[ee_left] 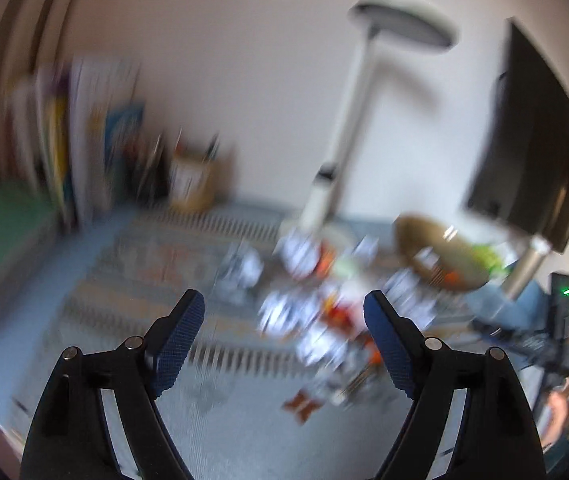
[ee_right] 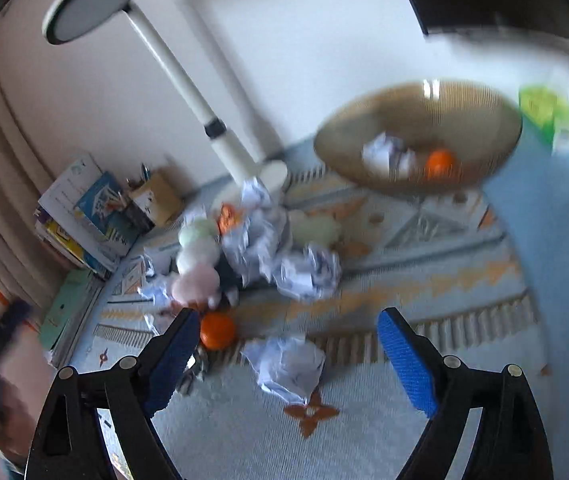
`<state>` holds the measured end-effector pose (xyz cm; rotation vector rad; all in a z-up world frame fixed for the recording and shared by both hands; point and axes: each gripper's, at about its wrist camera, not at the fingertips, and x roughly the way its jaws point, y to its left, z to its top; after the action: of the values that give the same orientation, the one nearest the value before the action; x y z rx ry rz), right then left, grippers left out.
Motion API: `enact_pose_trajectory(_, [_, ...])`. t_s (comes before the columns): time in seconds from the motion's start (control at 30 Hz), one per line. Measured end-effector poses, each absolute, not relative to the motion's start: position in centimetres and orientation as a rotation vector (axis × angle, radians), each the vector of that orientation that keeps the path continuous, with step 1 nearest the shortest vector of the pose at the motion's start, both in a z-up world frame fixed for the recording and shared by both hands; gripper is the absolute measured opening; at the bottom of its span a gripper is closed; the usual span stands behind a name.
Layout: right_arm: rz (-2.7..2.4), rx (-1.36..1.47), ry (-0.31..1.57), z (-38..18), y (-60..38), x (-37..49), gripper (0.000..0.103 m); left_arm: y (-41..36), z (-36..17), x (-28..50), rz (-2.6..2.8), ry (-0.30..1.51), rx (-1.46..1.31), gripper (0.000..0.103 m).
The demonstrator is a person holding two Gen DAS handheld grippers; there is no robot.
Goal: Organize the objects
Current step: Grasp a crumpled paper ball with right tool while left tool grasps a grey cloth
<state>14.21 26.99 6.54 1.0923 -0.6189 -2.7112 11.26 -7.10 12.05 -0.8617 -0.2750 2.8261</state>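
Observation:
My right gripper (ee_right: 288, 328) hangs open above a patterned cloth, and nothing sits between its blue pads (ee_right: 402, 360). Just below it lies a crumpled paper ball (ee_right: 286, 364), with an orange ball (ee_right: 217, 331) by the left finger. Further back is a heap of crumpled paper (ee_right: 284, 256) and soft pale toys (ee_right: 198, 256). A brown bowl (ee_right: 416, 112) at the back right holds a paper ball (ee_right: 388, 154) and an orange ball (ee_right: 439, 164). My left gripper (ee_left: 284, 312) is open and empty too; its view is blurred, showing the same heap (ee_left: 304, 304) and bowl (ee_left: 440, 256).
A white desk lamp (ee_right: 172, 64) stands behind the heap. Books (ee_right: 80, 216) and a cardboard pen box (ee_right: 156, 196) line the back left wall. A dark monitor (ee_left: 536, 136) is at the right. A green packet (ee_right: 544, 112) lies by the bowl. A hand (ee_right: 8, 392) shows at the left edge.

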Motion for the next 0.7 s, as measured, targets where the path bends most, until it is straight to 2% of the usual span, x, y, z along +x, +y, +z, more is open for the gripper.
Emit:
enact_pose_trajectory(0.1, [-2.863,1.137,-0.436,4.8,26.3,13.8,0.089,-7.5,6.6,9.7,2.802,-0.291,-0.99,0.081])
enact_pose_trajectory(0.17, [-2.896,1.206,-0.383,4.2,25.9,13.6,0.089,-7.0,4.7,9.0,2.796,-0.256,-1.015,0.081])
enact_pose_trajectory(0.33, [-2.91,1.231,-0.241,3.0,24.4,13.3,0.089,-4.8,3.0,8.5,2.757,-0.103,-1.043,0.081])
enact_pose_trajectory(0.7, [-2.852,1.152,-0.194,3.2,23.0,13.9,0.089,-1.4,3.2,8.8,2.556,0.042,-1.08,0.081])
